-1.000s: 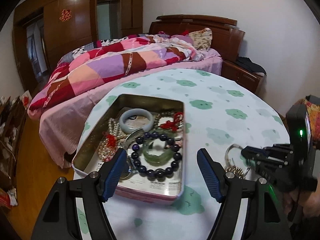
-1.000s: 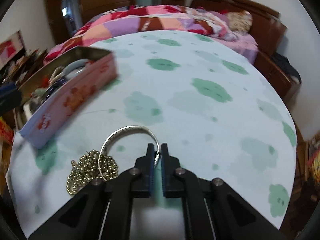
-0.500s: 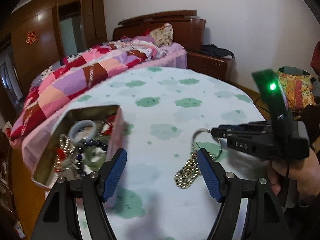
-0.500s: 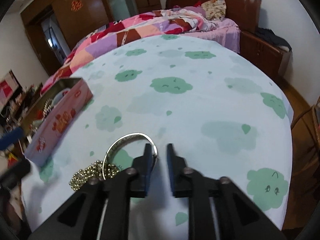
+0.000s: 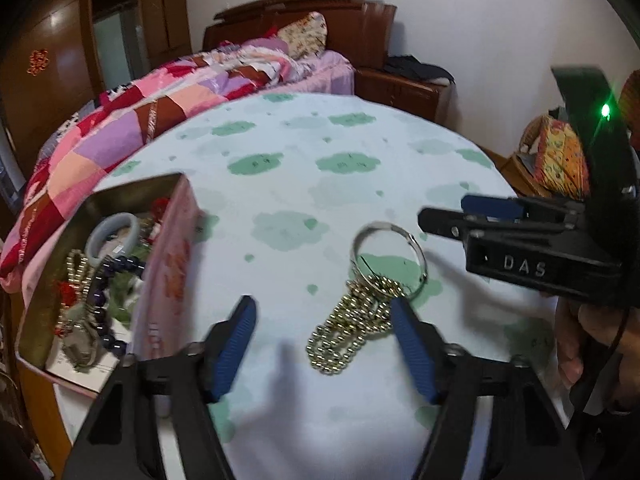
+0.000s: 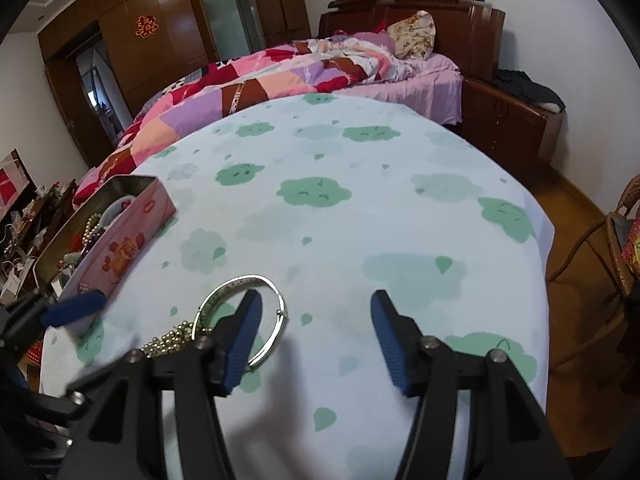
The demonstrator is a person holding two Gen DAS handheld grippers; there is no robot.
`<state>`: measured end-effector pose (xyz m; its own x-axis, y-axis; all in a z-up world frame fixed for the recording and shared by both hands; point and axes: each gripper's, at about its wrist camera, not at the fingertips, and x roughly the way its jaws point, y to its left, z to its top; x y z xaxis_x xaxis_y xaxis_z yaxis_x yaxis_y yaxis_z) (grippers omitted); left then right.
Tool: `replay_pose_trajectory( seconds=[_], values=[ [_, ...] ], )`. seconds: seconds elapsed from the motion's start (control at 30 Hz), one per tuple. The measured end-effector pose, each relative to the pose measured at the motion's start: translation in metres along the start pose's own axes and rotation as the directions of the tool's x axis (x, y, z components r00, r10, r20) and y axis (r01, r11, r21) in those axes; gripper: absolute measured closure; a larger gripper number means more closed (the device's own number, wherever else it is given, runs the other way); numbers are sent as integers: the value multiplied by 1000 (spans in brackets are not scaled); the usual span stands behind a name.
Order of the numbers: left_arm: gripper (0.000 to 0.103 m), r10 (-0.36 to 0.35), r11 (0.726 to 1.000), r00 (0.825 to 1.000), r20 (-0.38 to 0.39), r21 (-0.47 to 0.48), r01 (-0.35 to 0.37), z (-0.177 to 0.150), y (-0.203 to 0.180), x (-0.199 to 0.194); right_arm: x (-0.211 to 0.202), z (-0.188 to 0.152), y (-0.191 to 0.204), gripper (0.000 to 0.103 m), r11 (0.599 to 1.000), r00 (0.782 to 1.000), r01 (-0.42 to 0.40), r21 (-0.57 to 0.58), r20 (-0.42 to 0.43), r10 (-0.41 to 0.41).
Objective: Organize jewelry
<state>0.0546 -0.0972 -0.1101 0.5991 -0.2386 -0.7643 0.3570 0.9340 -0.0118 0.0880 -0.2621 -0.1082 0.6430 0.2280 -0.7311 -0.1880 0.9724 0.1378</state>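
Behind the round table (image 6: 400, 200) with its cloud-printed cloth stood one bed (image 6: 320, 68). One thin silver bangle (image 5: 389, 256) and one heap of small golden beads (image 5: 352, 328) lay touching on the cloth, right of one pink rectangular tin (image 5: 168, 272) full of jewelry. Left gripper (image 5: 324, 344) and right gripper (image 6: 316, 340) both gaped wide, holding nothing.

Tin (image 5: 168, 280) blurred, bottom-left corner cut off; jewelry inside indistinct, maybe tangled.
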Motion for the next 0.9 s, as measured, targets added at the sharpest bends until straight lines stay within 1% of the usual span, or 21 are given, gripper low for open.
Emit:
replay_pose_trajectory(
  seconds=[0.03, 0.07, 0.1, 0.13, 0.17, 0.2, 0.23, 0.27, 0.33, 0.37, 0.4, 0.53, 0.6, 0.67, 0.73, 0.8, 0.9],
  values=[
    [47, -18, 1000, 1000, -19, 4, 18, 0, -1, 5, 1, 0, -1, 39, 1000, 1000, 1, 5, 1, -1],
    [53, -37, 999, 998, -44, 2, 37, 0, -1, 12, 1, 0, -2, 38, 1000, 1000, 2, 9, 2, -2],
    [65, -47, 999, 997, -66, -2, 47, -1, -1, 19, 2, 0, -2, 38, 1000, 1000, 3, 13, 2, -3],
    [70, -66, 998, 994, -85, -10, 65, -1, -1, 24, 2, -1, -2, 38, 1000, 1000, 3, 15, -1, -3],
    [79, -90, 996, 992, -85, -19, 88, -2, 0, 26, 3, -1, -2, 38, 1000, 1000, 2, 13, -4, -2],
    [91, -115, 993, 990, -80, -25, 113, -1, 1, 26, 3, -1, -2, 37, 1000, 1000, 3, 11, -5, -3],
    [92, -117, 993, 990, -77, -27, 115, -1, 2, 25, 4, -1, -1, 37, 1000, 1000, 4, 9, -5, -4],
    [94, -104, 994, 992, -68, -29, 102, -1, 2, 23, 4, -1, -2, 37, 1000, 1000, 3, 10, -5, -3],
    [94, -82, 996, 996, -38, -42, 80, -1, 6, 17, 4, -2, -2, 37, 1000, 1000, 5, 11, -3, -5],
    [95, -67, 997, 998, -13, -48, 66, 0, 9, 11, 4, -2, -2, 35, 1000, 1000, 6, 11, -2, -6],
    [99, -62, 997, 998, 3, -51, 62, 1, 10, 6, 4, -2, -2, 32, 1000, 1000, 5, 11, 0, -5],
    [99, -34, 998, 996, 83, -44, 37, 3, 11, -16, 4, -4, 1, 32, 1000, 1000, -9, -3, -2, 9],
    [99, -29, 998, 996, 89, -47, 34, 4, 14, -17, 4, -4, 5, 32, 1000, 1000, -14, -18, -4, 14],
    [99, -15, 997, 997, 81, -75, 21, 2, 21, -15, 5, -3, 6, 31, 1000, 1000, -21, -22, -8, 21],
    [99, -16, 994, 996, 83, -109, 25, 2, 31, -15, 4, -4, 9, 29, 999, 999, -35, -34, -13, 35],
    [99, -26, 990, 994, 105, -133, 40, 3, 37, -21, 4, -4, 11, 28, 999, 999, -32, -41, -10, 32],
    [99, -8, 990, 989, 148, -137, 28, 6, 38, -35, 4, -3, 14, 28, 998, 999, -46, -41, -16, 46]
  ],
)
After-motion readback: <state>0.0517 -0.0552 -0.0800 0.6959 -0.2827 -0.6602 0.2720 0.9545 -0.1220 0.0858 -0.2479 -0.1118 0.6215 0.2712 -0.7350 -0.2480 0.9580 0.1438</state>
